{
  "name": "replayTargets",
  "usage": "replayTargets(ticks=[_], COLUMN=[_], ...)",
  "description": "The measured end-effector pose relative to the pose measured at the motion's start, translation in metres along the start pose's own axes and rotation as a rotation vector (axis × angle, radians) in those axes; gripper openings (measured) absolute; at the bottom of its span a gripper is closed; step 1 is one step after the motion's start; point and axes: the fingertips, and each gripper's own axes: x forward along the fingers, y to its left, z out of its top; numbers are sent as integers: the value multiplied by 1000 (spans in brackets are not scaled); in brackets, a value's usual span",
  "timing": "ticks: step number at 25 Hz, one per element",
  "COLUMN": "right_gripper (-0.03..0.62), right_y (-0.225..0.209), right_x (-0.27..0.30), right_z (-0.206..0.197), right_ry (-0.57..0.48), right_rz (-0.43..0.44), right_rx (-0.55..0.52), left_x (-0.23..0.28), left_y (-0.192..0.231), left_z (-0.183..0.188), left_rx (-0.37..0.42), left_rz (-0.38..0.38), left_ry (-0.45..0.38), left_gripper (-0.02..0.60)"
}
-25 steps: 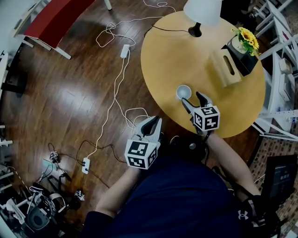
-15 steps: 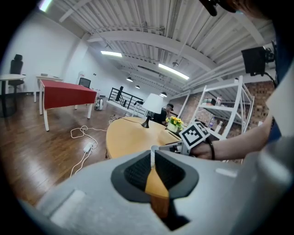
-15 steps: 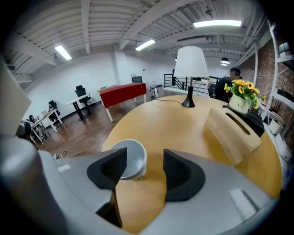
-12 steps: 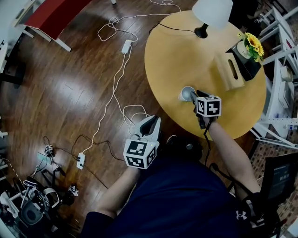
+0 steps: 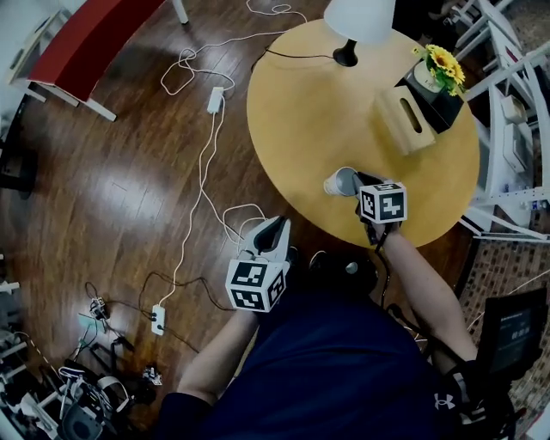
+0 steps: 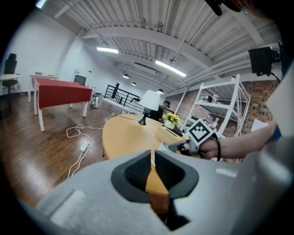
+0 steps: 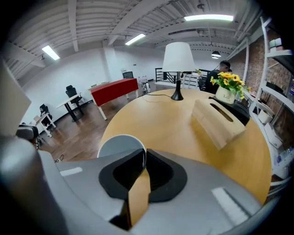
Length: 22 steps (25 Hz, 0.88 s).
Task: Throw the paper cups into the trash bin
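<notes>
A white paper cup (image 5: pixel 339 182) lies tilted at the near edge of the round wooden table (image 5: pixel 301 112). My right gripper (image 5: pixel 362 184) has its jaws closing, and the cup's rim is pinched between the pads. In the right gripper view the cup's open mouth (image 7: pixel 118 146) shows just left of the jaws, with the rim running in between them. My left gripper (image 5: pixel 273 232) hangs over the floor beside the table, shut with nothing in it. In the left gripper view its pads (image 6: pixel 161 169) meet. No trash bin is in view.
On the table stand a white lamp (image 5: pixel 357 19), a wooden tissue box (image 5: pixel 401 125) and a pot of sunflowers (image 5: pixel 439 68). White cables (image 5: pixel 204 176) trail over the wooden floor at left. A red table (image 5: pixel 90 39) is far left, white shelving (image 5: pixel 518 129) at right.
The right gripper's jaws have come together on the cup's rim, and the cup has tipped from upright onto a slant. The left gripper has stayed where it was.
</notes>
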Motion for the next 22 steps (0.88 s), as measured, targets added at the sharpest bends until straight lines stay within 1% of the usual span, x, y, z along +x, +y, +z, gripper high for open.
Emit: replayTargets(ticks=[3,4,7,9,14,19,22], right_gripper=[29,29,29,29,29,29,29], right_y=[-24,-36,-69,-87,-131,-148,-155], right_x=[-21,-33,-88,-117,-173,-225,-249], right_z=[-10,-19,-62,-85,-132,-200,-233], right_ry=[-27,-43,-92,-122,-213,-250,-253], right_rz=[-32,-64,-212,-281,-403,-537,-593], right_rx=[40,75,243,324,464,592,639], left_x=[15,21,33,38,55,48,46], left_y=[-23,-34,-69,-88,-134,-177,-204], left_z=[-3,-5,-15,-22,-45,-80,-98], left_rx=[31,53,140,180,264,343,372], left_rz=[-67,-112,-294,-366,-477,-616,-673], left_ry=[24,42,129,177,255,351,390], left_gripper=[28,28,28,28,28,28,28])
